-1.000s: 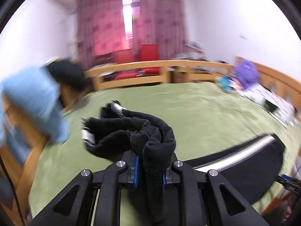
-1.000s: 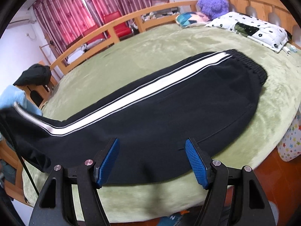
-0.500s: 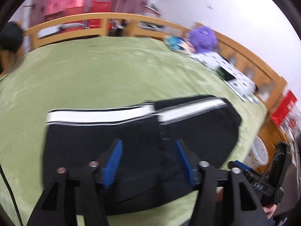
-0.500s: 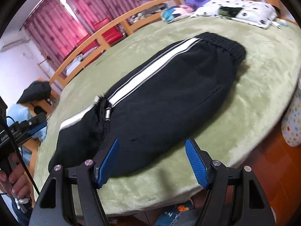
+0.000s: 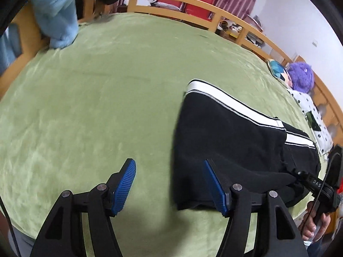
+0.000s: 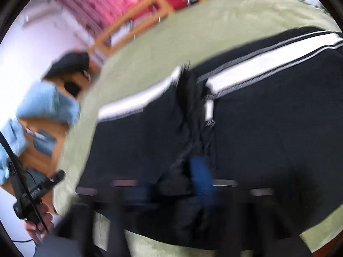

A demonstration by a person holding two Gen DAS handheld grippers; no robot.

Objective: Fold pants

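Observation:
Black pants (image 5: 235, 141) with a white side stripe lie folded on the green bedspread (image 5: 96, 90); the leg ends rest over the upper part. My left gripper (image 5: 169, 184) is open above the fold's near left corner, its right pad over the black cloth and its left pad over bare bedspread. A hand holds my right gripper (image 5: 308, 178) at the pants' near right edge. The right wrist view is blurred: my right gripper (image 6: 182, 177) is closing, with a bunch of the pants (image 6: 268, 128) between its pads. My left gripper (image 6: 38, 190) shows there at the lower left.
A wooden bed rail (image 5: 193, 4) runs round the far side, with red chairs behind it. A light blue cloth (image 5: 57, 15) hangs over the frame at far left. A purple plush toy (image 5: 300, 77) and a spotted pillow (image 5: 310, 111) lie at the right.
My left gripper let go of the bunched leg ends, opened and dropped toward the bed by the fold's left edge. My right gripper moved in onto the pants and its jaws came together.

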